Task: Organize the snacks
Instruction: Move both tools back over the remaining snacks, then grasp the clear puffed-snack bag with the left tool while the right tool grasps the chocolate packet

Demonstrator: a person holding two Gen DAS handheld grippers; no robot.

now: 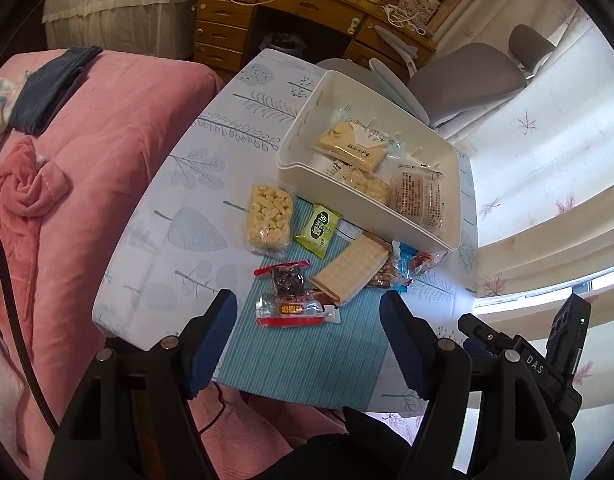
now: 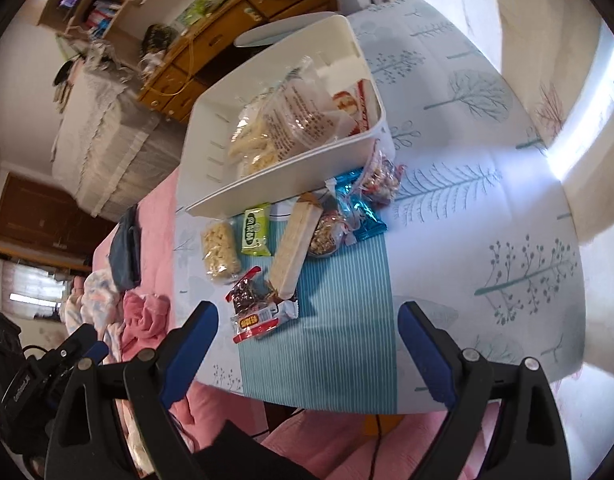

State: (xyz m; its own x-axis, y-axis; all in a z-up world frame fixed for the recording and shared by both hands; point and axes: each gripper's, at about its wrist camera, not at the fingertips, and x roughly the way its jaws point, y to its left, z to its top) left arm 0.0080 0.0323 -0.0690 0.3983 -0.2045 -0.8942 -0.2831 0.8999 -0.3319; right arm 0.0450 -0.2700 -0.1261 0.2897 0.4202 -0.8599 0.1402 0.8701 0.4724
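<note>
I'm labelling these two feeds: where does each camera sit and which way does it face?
Left wrist: on the left tongs, angled down at the white plastic bin; right tongs show at its right.
Right wrist: on the right tongs, angled down likewise; left tongs show at its left.
Shared: bin, long cream wafer bar.

Right gripper body point(image 1: 535, 364): white letters "DAS" stood on its black housing.
Green snack packet point(image 1: 317, 230): bore large characters in a white panel, too small to read.
Clear wrapper in the white bin point(image 1: 417, 196): carried dense printed lines, illegible.
Red-and-white wrapper point(image 1: 293, 310): showed yellow characters, unreadable.
</note>
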